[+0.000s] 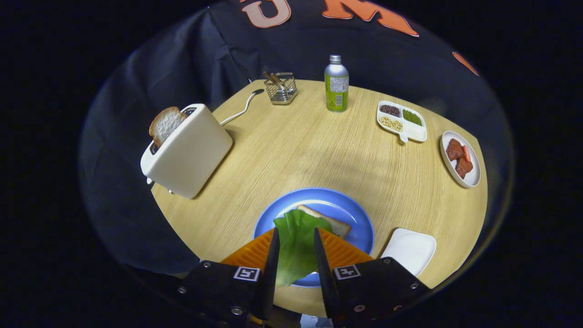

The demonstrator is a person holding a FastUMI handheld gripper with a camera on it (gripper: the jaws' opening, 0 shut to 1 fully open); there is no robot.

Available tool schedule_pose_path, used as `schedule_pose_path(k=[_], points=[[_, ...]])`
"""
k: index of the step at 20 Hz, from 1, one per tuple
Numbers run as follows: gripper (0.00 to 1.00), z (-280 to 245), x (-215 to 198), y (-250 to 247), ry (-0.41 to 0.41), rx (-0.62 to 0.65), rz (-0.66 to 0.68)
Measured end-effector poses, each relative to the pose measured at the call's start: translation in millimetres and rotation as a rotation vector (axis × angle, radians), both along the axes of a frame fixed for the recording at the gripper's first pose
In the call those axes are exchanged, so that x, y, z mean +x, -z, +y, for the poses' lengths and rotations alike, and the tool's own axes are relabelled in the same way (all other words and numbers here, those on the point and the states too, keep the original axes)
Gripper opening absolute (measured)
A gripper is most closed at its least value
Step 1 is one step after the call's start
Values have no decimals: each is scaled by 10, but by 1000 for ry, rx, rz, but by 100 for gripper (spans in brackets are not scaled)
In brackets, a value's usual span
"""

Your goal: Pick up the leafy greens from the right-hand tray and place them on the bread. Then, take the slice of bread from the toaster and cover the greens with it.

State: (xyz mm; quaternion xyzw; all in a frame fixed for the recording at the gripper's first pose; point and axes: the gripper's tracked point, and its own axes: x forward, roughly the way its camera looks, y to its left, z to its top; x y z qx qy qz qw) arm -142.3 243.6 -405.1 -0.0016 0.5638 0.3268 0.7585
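Claw [294, 248] fingers clamp a leaf of leafy greens [297, 241] between them, over the blue plate [360, 218], where a bread slice [330, 222] lies just ahead. The leaf looks thin, limp and light; it would likely flop, so a grip near its middle suits. On the table [309, 150] beyond stands the toaster [189, 152] with toasted bread [165, 125] poking out, stiff but crumbly; take its exposed top edge.

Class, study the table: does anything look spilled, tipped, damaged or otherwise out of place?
Nothing stands out. The toaster, bottle and divided dish stand upright with nothing spilled. The gripper holds the leafy greens between its fingers over the bread on the blue plate.
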Motion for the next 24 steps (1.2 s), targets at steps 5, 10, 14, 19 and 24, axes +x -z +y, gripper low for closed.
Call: schedule_pose_path(k=[5,10,14,19,24], points=[[72,535,369,-712,-23,87,-106],[88,1305,522,-1249,-91,173,-147],[90,1892,427,-1468,-132,202,-97],[92,2587,341,-1602,-149,211,-30],[92,2970,140,-1391,-133,106,118]])
